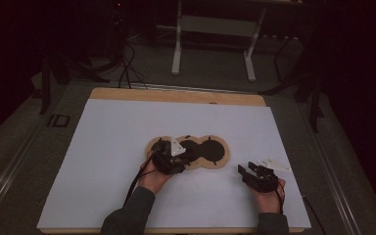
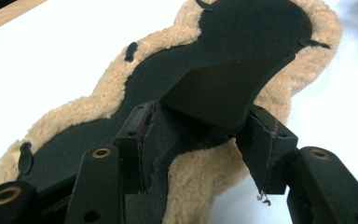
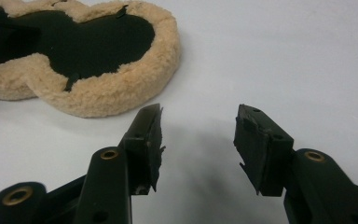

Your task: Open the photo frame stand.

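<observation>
Jaws of left gripper (image 2: 196, 140) set apart, straddling a lifted, curled flap of black lining at near end of tan fleece pad with black three-lobed inner face (image 2: 223, 60); flap between the pads, whether truly pinched or only cupped cannot be told. Seen from above, left gripper (image 1: 169, 157) over left lobe of pad (image 1: 210, 152), left hand (image 1: 154, 177) behind it, cable trailing toward table edge.

Right gripper (image 3: 198, 140) wide open, nothing between the jaws, bare white sheet under them. In high view, right gripper (image 1: 257, 176) low over sheet, near right lobe of pad but clear of it, right hand (image 1: 269, 198) behind.

Pad flat on white sheet covering the table (image 1: 107, 147), near centre, long axis left to right, black face up, fleece rim all round, small black tabs at edge. Wooden table edge (image 1: 176, 95) showing beyond sheet. Room dark past the table; white frame legs (image 1: 176, 54) on floor behind.

Risks, judged from present lie:
- Flap thin and springy; light hold likely to let it slip out and fall back flat.
- Pull on flap with far end unpinned likely to drag whole pad across smooth sheet rather than peel or fold it.
- Jaw tips close to fleece; closing deeper may catch pile along with lining.
- Frayed pad material on jaw faces; grip possibly uneven.
</observation>
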A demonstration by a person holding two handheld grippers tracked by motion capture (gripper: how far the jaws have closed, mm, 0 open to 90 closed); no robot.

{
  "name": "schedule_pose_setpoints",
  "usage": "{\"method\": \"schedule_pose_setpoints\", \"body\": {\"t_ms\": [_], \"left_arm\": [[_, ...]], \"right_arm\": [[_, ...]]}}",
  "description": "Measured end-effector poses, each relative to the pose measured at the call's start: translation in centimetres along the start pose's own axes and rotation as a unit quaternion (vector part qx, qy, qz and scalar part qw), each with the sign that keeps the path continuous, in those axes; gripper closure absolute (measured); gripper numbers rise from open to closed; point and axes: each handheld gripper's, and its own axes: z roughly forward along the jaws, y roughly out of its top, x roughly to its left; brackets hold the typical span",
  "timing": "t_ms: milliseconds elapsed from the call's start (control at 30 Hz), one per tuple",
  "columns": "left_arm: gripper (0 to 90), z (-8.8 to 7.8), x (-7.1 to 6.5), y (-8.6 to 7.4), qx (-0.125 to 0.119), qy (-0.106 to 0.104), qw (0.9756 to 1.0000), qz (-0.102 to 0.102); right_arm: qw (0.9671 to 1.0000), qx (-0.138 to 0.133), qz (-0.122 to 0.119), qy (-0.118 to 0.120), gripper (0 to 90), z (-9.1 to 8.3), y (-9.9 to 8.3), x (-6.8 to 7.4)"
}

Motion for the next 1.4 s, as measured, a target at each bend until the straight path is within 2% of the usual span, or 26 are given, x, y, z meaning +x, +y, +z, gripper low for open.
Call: {"method": "schedule_pose_setpoints", "body": {"t_ms": [67,200,467,900,1067,1133,1400], "left_arm": [[48.3,0.1,0.0,0.1,-0.001,-0.002,1.0000,0.005],[49.4,0.4,0.1,0.6,0.003,-0.006,0.9996,0.029],[54.6,1.3,0.1,1.2,0.009,-0.017,0.9984,0.053],[52.9,2.1,0.6,1.8,0.011,-0.040,0.9952,0.089],[55.5,2.3,0.5,2.0,0.012,-0.038,0.9939,0.103],[58.7,2.4,0.4,2.1,0.015,-0.028,0.9928,0.115],[67.4,2.3,0.6,2.6,0.016,-0.018,0.9926,0.119]], "right_arm": [[1.0000,0.000,0.000,0.000,50.5,0.0,0.0,0.0],[1.0000,0.001,0.000,0.001,50.5,0.0,0.0,0.0],[1.0000,0.002,-0.001,0.001,50.5,0.0,0.0,0.0],[1.0000,0.002,-0.001,0.002,50.4,0.1,0.0,0.0],[1.0000,0.003,-0.001,0.002,50.4,0.1,0.0,0.0],[1.0000,0.003,-0.001,0.002,50.3,0.1,0.0,0.0],[1.0000,0.003,-0.001,0.002,50.3,0.1,0.0,0.0]]}}
